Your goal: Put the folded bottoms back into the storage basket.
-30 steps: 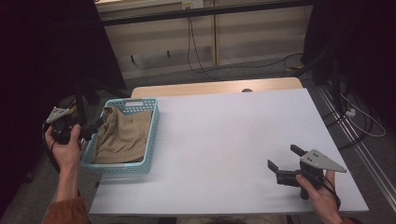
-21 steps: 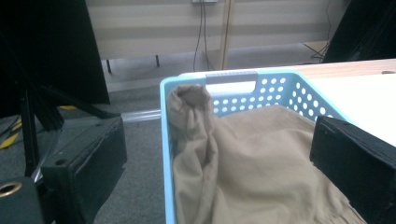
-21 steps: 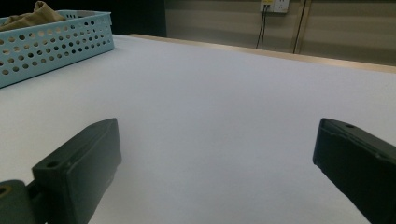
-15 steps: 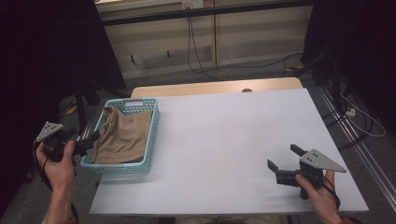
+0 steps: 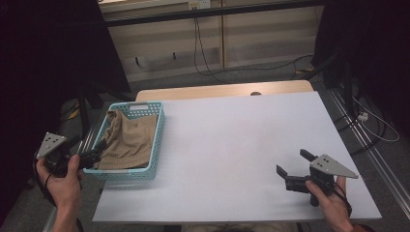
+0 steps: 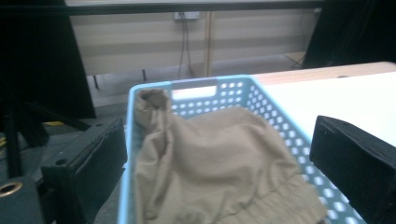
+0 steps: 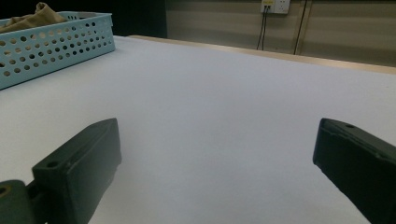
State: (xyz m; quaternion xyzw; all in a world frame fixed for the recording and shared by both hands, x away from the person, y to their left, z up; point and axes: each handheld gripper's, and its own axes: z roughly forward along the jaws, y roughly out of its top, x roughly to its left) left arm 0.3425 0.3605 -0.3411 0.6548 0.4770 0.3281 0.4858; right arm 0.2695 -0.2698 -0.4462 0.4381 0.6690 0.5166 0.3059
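A tan cloth [image 5: 128, 140] lies bunched in a turquoise perforated basket [image 5: 157, 137] at the table's left edge. My left gripper [image 5: 93, 157] is off the table's left side, by the basket's near left corner, and points at it. In the left gripper view its jaws stand wide apart; my left gripper [image 6: 219, 140] is open and holds nothing, with the cloth [image 6: 215, 163] and basket [image 6: 196, 83] just ahead. My right gripper [image 5: 293, 162] rests low over the white table [image 5: 227, 130] near the front right, open and without a load. My right gripper [image 7: 217, 135] faces the far basket [image 7: 56, 44].
The table's white top [image 7: 210, 79] stretches from the basket to the right gripper. A wooden strip [image 5: 222, 91] runs along the far edge. Cables [image 5: 203, 58] trail on the floor beyond, and dark stands [image 5: 84, 106] rise left of the basket.
The left gripper has drawn back from the basket's left rim toward the person, lower and nearer the front corner. The right gripper has stayed put.
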